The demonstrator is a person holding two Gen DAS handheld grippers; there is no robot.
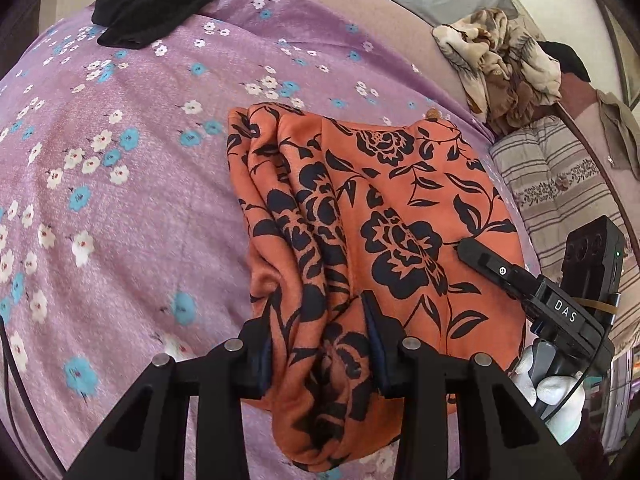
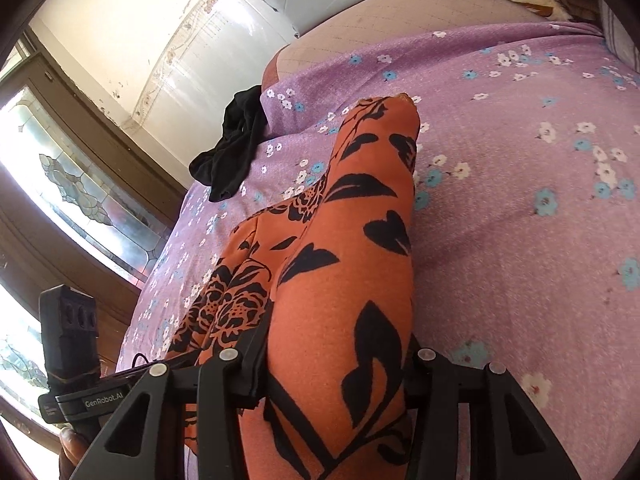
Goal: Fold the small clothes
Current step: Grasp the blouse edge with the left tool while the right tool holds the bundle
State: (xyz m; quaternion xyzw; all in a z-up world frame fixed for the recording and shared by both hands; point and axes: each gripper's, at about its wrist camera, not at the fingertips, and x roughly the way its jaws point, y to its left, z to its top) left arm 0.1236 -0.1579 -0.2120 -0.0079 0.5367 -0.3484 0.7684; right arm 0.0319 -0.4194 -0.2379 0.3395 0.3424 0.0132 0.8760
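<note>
The orange cloth with black flowers lies bunched in folds on the purple bedsheet, both ends lifted. The left claw grips one bunched end, the right claw the other. Its near edges are cut off below the frames.

"DAS" — right tongs; "GenRobot.AI" — left tongs

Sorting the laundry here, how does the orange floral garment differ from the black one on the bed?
The orange garment has a black flower print; the black garment is plain. The orange one is gripped by both grippers; the black one lies crumpled, untouched, near the bed's edge. Both are on the purple floral sheet.
</note>
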